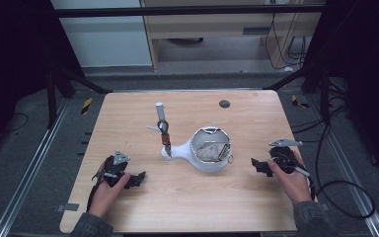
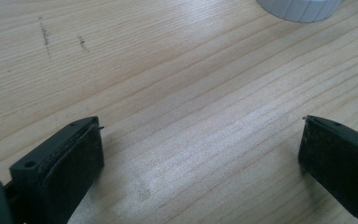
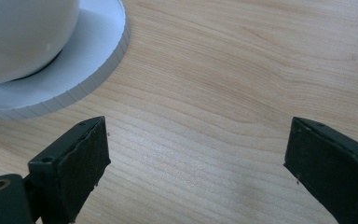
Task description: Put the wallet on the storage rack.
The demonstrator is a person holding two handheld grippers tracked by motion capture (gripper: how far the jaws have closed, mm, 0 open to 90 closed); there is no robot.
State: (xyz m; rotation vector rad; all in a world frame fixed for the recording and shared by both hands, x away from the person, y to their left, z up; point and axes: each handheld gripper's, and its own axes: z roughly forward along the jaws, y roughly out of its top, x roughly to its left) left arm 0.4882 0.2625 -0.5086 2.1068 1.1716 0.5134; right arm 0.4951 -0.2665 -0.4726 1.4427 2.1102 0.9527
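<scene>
- Currently the wooden table (image 1: 187, 207) carries a white bowl-shaped vessel (image 1: 208, 165) at centre, on a ribbed white base (image 3: 91, 77), with crumpled material inside and a tool clipped upright beside its spout.
- Risk, judged: a sideways approach could knock the vessel off its base or topple the upright tool (image 1: 164, 129), since both stand loosely.
- Right gripper (image 1: 261, 165): jaws wide apart, holding nothing, near the base, not touching.
- Left gripper (image 1: 137, 178): jaws wide apart, empty, low over bare wood.
</scene>
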